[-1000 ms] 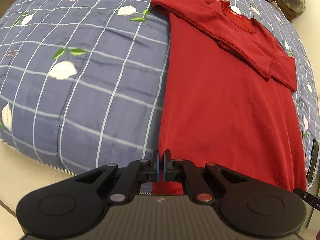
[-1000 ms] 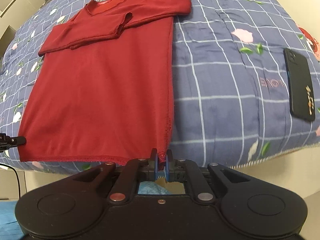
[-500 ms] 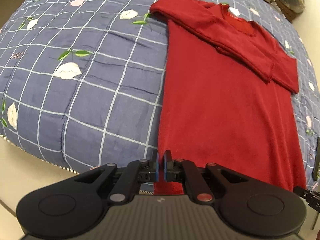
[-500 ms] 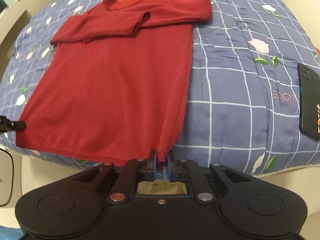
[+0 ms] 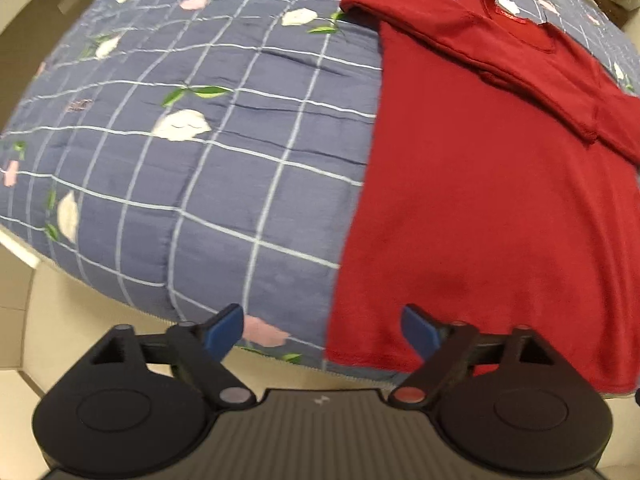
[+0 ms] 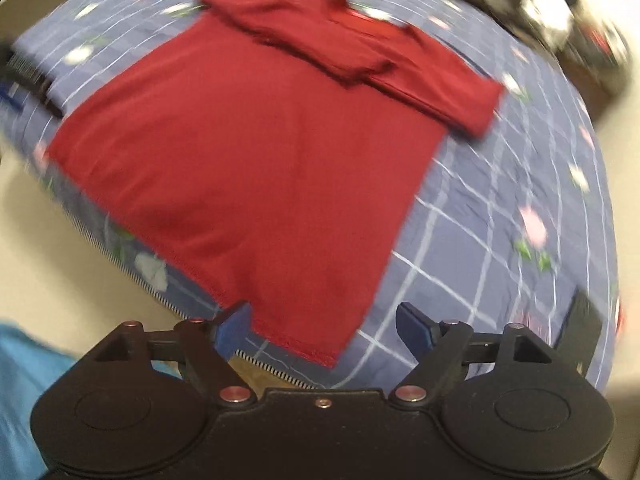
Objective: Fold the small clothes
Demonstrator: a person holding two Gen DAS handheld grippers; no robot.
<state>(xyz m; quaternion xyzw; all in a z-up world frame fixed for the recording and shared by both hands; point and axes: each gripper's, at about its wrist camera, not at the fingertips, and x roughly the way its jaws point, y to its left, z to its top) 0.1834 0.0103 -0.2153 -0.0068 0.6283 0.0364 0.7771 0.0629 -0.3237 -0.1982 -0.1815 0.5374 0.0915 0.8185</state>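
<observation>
A red long-sleeved shirt (image 5: 472,208) lies flat on the blue checked quilt, both sleeves folded across its chest, hem toward me. My left gripper (image 5: 322,330) is open above the hem's left corner, which lies between its blue pads without contact. In the right wrist view the same shirt (image 6: 260,160) fills the middle, blurred by motion. My right gripper (image 6: 324,326) is open too, with the hem's right corner lying on the quilt between its spread fingers.
The quilt (image 5: 200,152) with white and pink flowers covers a bed whose near edge drops to a pale floor. A black phone (image 6: 582,328) lies on the quilt at the right. Dark clutter (image 6: 560,20) sits beyond the bed's far right.
Both grippers were shut on the hem corners and are now open, the corners dropped onto the quilt. The right wrist view has swung leftward and is blurred.
</observation>
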